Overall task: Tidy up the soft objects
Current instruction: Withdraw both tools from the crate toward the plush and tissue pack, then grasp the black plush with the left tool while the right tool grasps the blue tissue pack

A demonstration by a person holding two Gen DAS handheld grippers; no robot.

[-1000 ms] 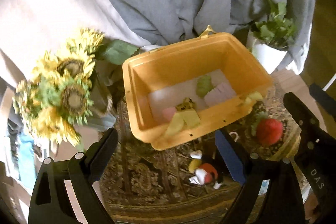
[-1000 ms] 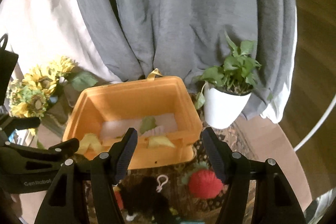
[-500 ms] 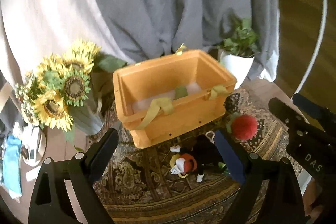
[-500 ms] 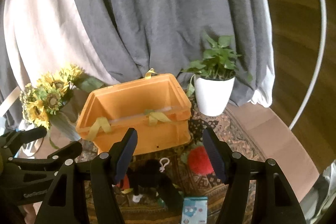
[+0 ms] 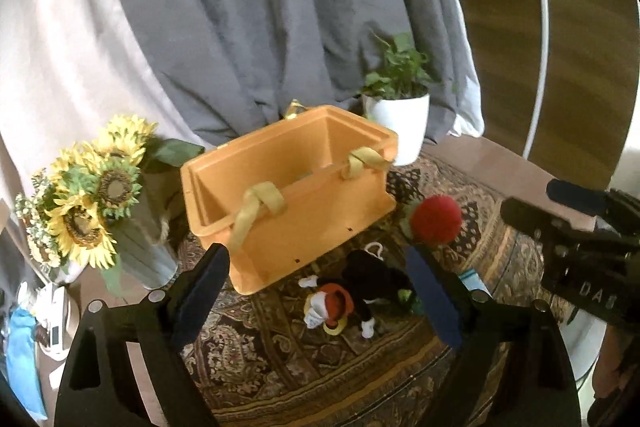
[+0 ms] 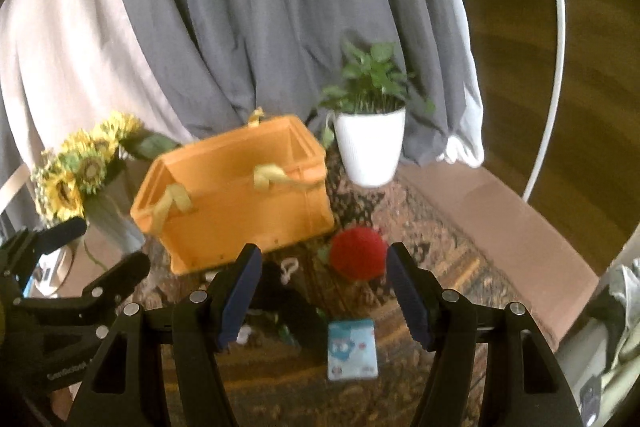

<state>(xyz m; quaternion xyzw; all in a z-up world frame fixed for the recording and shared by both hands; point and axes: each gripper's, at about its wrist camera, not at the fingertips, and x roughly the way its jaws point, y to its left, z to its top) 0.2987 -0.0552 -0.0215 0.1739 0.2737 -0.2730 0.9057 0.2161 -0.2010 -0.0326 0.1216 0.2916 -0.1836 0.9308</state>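
Observation:
An orange basket [image 5: 288,203] [image 6: 240,195] with yellow strap handles stands on a patterned rug [image 5: 280,359]; its inside is hidden from here. In front of it lie a black plush toy [image 5: 360,287] [image 6: 288,295] with a red and white part, and a red plush strawberry [image 5: 435,219] [image 6: 358,253]. My left gripper [image 5: 315,253] hovers above and short of the black toy, its jaws wide and closing on nothing. My right gripper [image 6: 323,250] stands open and empty, short of the strawberry.
A small blue and white pack [image 6: 352,349] [image 5: 470,277] lies on the rug near the toys. A vase of sunflowers [image 5: 92,203] [image 6: 76,175] stands left of the basket and a white potted plant [image 5: 400,123] [image 6: 370,143] behind right. Grey and white drapes hang behind.
Both grippers have drawn back from the basket and sunk a little. Its inside has dropped out of sight, and the blue pack has come into the right wrist view.

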